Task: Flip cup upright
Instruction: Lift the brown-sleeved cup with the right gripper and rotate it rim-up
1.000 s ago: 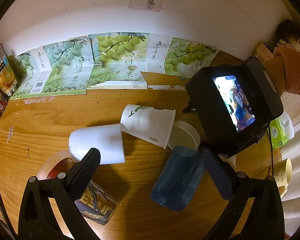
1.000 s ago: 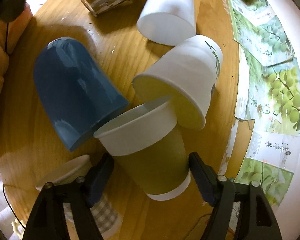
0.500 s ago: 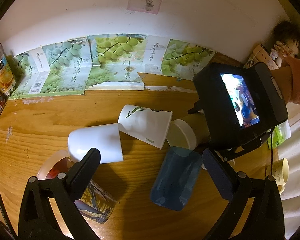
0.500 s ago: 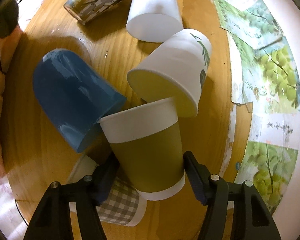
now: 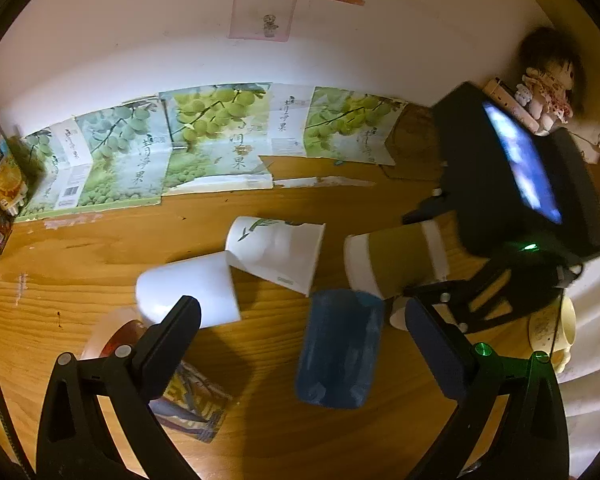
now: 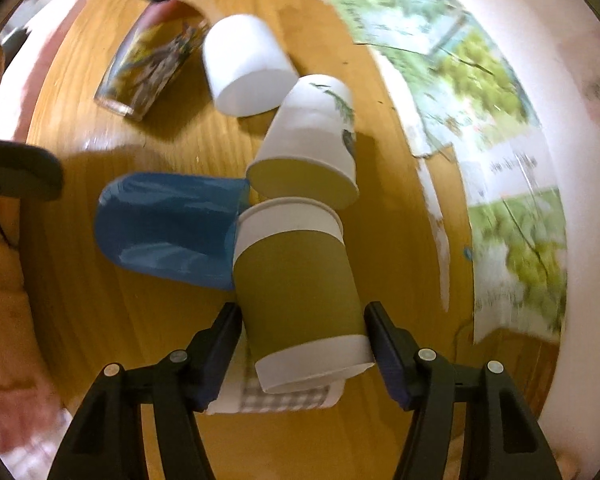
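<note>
My right gripper (image 6: 304,340) is shut on an olive paper cup (image 6: 300,280) with white bands, held near its base and lifted off the wooden table (image 6: 112,312), its mouth pointing away from me. The olive cup (image 5: 396,260) lies sideways in the air in the left wrist view, with the right gripper (image 5: 428,296) on it. My left gripper (image 5: 300,320) is open and empty, hovering above a blue plastic cup (image 5: 338,356) lying on its side.
On its side lie a white cup with a leaf print (image 5: 276,252), a plain white cup (image 5: 188,296), a printed glass (image 5: 188,404) and the blue cup (image 6: 168,224). A checked cup (image 6: 284,398) is under the right gripper. A yellow mug (image 5: 552,332) stands at the right edge.
The right gripper has lifted the olive cup and tilted it so its side and base face the camera. The left gripper has stayed open in about the same place.
</note>
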`<state>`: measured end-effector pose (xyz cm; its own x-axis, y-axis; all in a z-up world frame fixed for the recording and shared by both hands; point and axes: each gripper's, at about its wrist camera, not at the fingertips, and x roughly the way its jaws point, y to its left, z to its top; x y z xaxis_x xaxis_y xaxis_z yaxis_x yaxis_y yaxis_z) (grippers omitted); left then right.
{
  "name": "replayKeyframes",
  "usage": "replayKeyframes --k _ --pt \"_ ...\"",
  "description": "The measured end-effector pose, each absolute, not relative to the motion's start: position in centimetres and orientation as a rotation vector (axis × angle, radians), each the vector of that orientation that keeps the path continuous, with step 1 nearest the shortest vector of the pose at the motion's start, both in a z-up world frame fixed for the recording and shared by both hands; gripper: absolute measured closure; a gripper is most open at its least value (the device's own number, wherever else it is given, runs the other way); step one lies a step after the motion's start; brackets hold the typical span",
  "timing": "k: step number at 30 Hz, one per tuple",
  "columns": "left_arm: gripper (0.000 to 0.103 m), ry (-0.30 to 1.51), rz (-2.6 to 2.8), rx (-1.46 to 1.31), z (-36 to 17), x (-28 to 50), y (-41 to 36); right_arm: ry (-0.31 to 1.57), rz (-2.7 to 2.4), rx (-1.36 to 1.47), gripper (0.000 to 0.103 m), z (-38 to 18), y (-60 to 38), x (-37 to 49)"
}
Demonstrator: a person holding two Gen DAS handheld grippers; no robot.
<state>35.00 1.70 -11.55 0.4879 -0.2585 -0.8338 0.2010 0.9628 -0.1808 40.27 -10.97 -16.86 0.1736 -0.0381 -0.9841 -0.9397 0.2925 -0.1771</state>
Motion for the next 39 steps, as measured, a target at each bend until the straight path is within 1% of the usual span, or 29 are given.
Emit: replayKeyframes --k 5,8,16,26,33,39 --pt "0.001 1.025 -0.272 -0.069 -11.1 34.4 2.5 1.218 0.761 -0.948 0.042 -15.0 -11.4 38.8" --pt "0.001 1.015 -0.255 -0.046 -10.8 34.0 2.9 1.211 0.708 -0.886 0.042 -14.2 -11.7 37.8" --pt "0.001 0.992 -0.218 -0.015 -9.9 32.7 4.1 1.134 0.553 -0.808 0.043 -12.6 -11.9 34.9" --pt "0.001 0.978 -0.179 0.021 -9.4 30.1 4.8 0.993 0.416 -0.688 0.043 -11.1 -12.5 30.8" --pt "0.001 0.968 -0.152 0.038 -9.4 28.1 5.2 0.909 0.382 -0.571 0.043 -10.8 -11.8 27.5" --pt "0.001 0.988 -0.155 0.043 -9.9 26.4 5.1 0.896 0.381 -0.48 0.043 -11.8 -10.9 25.1"
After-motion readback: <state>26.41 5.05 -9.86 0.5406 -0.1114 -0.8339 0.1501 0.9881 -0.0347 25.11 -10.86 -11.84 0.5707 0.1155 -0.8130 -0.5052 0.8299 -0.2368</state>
